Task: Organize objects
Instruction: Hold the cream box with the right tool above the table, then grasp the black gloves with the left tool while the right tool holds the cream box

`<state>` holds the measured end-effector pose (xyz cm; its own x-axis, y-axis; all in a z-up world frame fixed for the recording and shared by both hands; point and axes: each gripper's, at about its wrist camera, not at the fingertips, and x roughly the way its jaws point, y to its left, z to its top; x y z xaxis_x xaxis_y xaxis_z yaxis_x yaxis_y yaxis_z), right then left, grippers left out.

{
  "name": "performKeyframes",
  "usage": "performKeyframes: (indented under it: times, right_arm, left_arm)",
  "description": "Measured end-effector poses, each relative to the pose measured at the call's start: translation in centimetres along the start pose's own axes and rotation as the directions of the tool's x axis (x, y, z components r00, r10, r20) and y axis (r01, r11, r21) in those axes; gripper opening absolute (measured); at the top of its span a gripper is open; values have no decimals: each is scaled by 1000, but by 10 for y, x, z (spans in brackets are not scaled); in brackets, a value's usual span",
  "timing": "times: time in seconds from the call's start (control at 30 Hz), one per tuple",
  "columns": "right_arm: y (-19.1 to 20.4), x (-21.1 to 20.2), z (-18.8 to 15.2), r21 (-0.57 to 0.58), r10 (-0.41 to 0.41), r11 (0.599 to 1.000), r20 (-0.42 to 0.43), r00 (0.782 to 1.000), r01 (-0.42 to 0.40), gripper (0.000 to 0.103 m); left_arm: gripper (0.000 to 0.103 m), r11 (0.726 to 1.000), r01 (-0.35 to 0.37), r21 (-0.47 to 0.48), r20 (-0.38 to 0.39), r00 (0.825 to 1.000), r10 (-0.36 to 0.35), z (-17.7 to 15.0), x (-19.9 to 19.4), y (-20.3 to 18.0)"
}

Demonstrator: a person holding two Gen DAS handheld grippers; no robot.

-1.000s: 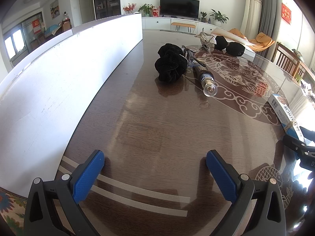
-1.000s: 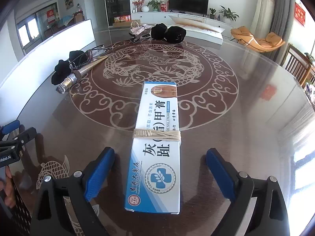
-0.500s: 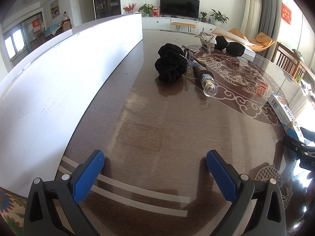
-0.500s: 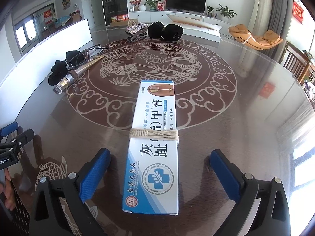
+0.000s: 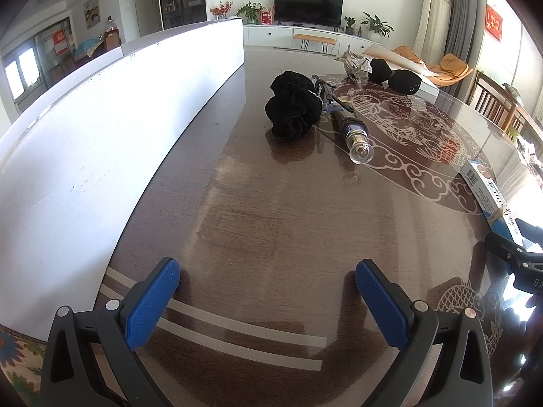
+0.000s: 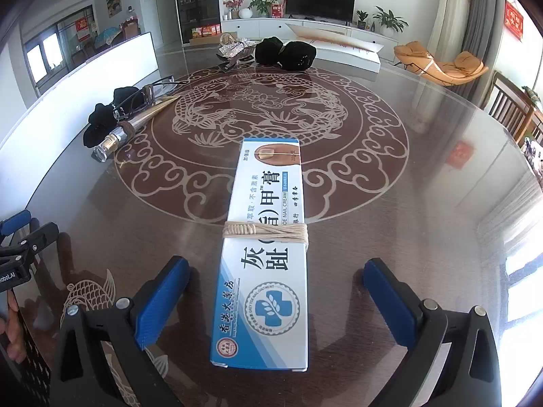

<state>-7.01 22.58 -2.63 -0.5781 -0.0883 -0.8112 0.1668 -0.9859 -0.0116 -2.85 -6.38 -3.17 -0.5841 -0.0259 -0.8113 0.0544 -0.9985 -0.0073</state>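
Our right gripper has just been opening and stands wide, blue pads clear of the long blue-and-white cardboard cream box lying flat between them, unheld. Our left gripper gapes just as wide over bare glossy brown table, holding nothing. Both tilt downward. The box, bound with a band of pale twine, points away toward the far side.

Table: dark wood under glossy glass, pale etched fish pattern. On it, nr centre: ointment box, smooth printed card w/ slight sheen, rough pale twine round its middle. Far left on table: black scrunchie, matt plush cloth; beside it a bottle, clear glass & shiny metal. Gripper pads: blue textured plastic, matt black frame
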Motion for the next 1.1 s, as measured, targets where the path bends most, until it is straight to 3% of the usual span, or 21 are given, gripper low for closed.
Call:
performKeyframes:
  times: [0.1,0.23,0.27,0.4,0.47,0.57,0.67,0.73,0.83,1.03,1.1]
  right_arm:
    - [0,0,0,0,0,1000,0,1000,0,103]
    - [0,0,0,0,0,1000,0,1000,0,103]
    - [0,0,0,0,0,1000,0,1000,0,103]
    - [0,0,0,0,1,1000,-1,1000,-1,103]
    - [0,-1,0,1,1,1000,-1,1000,-1,103]
    - [0,-1,0,1,1,1000,-1,1000,-1,103]
    - [0,-1,0,1,1,1000,-1,1000,-1,103]
    - [0,-1,0,1,1,1000,-1,1000,-1,103]
    - [0,-1,0,1,1,1000,-1,1000,-1,103]
    - [0,-1,0,1,0,1000,-1,1000,0,103]
    - [0,-1,0,1,1,1000,-1,1000,-1,103]
  left_arm:
    - [103,998,57,-10,-55,997,-58,3,-2,1]
    - [103,962,228,-149,-68,968,-240,23,3,12]
    - [103,959,232,-162,-80,966,-247,32,7,12]
    - [103,977,160,-140,-37,985,-167,83,22,7]
    - [103,970,173,-170,-21,984,-179,111,34,10]
    - [80,968,163,-191,-26,985,-171,146,58,8]
    - [53,967,145,-208,-68,984,-162,161,85,8]
    - [35,962,159,-222,-69,982,-178,160,95,7]
    - [35,980,116,-164,-42,991,-125,144,80,3]
    - [36,978,160,-136,-79,982,-172,55,16,13]
    - [45,971,169,-169,-73,980,-183,32,-2,20]
